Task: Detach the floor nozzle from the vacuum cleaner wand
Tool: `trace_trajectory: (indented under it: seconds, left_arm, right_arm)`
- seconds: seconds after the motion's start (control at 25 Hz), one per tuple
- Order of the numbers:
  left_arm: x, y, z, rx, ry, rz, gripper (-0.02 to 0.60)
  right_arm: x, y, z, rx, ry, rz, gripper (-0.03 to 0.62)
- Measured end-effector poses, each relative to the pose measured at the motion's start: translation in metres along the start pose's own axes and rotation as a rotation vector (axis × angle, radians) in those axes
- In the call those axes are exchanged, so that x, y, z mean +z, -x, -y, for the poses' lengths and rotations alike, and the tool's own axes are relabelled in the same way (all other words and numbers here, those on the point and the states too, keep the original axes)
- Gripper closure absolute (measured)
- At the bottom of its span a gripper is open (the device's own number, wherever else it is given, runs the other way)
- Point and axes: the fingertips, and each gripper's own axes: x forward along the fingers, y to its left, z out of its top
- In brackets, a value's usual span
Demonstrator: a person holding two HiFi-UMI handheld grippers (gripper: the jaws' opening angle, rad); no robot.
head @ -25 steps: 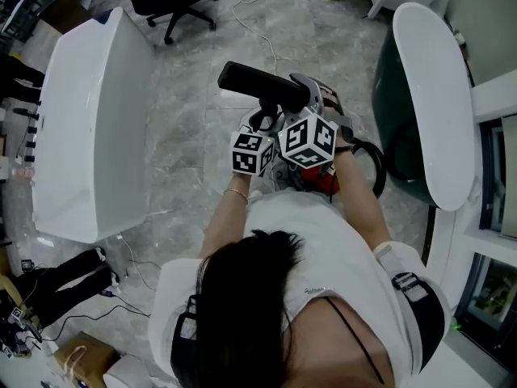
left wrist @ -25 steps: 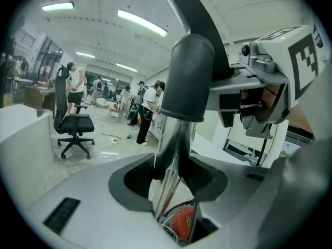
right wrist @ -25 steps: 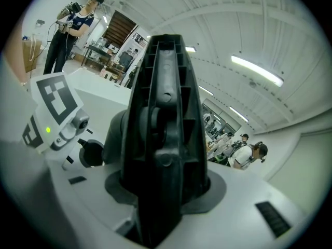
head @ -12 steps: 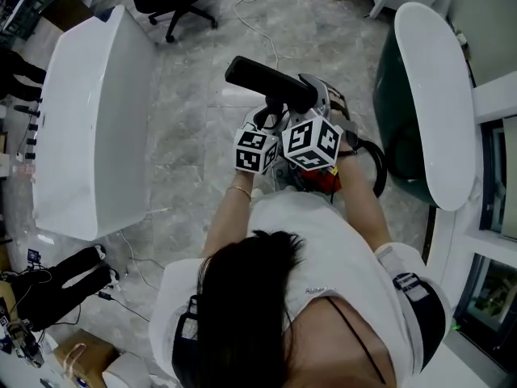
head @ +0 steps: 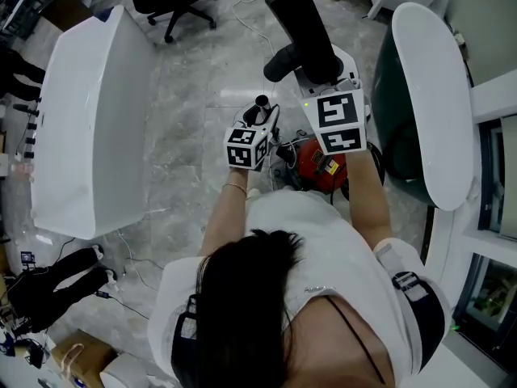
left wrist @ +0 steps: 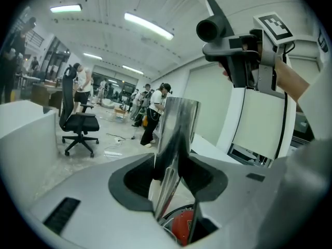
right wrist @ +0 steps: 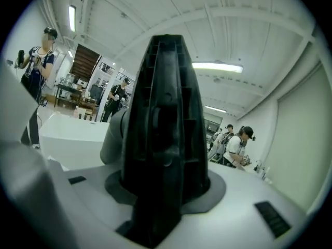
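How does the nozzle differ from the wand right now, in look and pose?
The nozzle is broad black plastic with a grey socket; the wand is a slim, shiny metal tube. The nozzle is held high in the right gripper, above and apart from the wand, which sits lower in the left gripper. The wand stands roughly upright; the nozzle's socket faces sideways. Shared: each is clamped between a gripper's jaws.
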Motion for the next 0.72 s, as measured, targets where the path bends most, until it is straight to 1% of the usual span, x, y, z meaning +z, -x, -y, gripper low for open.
trace_trajectory:
  seconds: [0.12, 0.28, 0.48, 0.6, 0.68, 0.72]
  left_arm:
    - [0.0, 0.002, -0.002, 0.001, 0.002, -0.004, 0.417]
    - [0.002, 0.0, -0.001, 0.002, 0.005, -0.005, 0.417]
    - [0.0, 0.001, -0.001, -0.015, 0.058, -0.016, 0.412]
    - [0.001, 0.004, -0.003, 0.012, 0.054, -0.026, 0.383]
    - [0.005, 0.008, -0.004, 0.028, 0.057, -0.024, 0.351]
    - [0.008, 0.011, -0.004, 0.033, 0.06, -0.018, 0.344]
  right_arm:
    - [-0.003, -0.001, -0.008, 0.024, -0.038, -0.009, 0.413]
    - [-0.009, 0.002, -0.008, 0.039, -0.105, -0.015, 0.413]
    - [-0.021, 0.007, -0.005, 0.04, -0.215, -0.03, 0.413]
    - [-0.026, 0.011, -0.002, 0.042, -0.258, -0.036, 0.413]
    - [-0.028, 0.013, 0.0, 0.042, -0.274, -0.039, 0.413]
    - [-0.029, 0.014, 0.001, 0.041, -0.279, -0.04, 0.413]
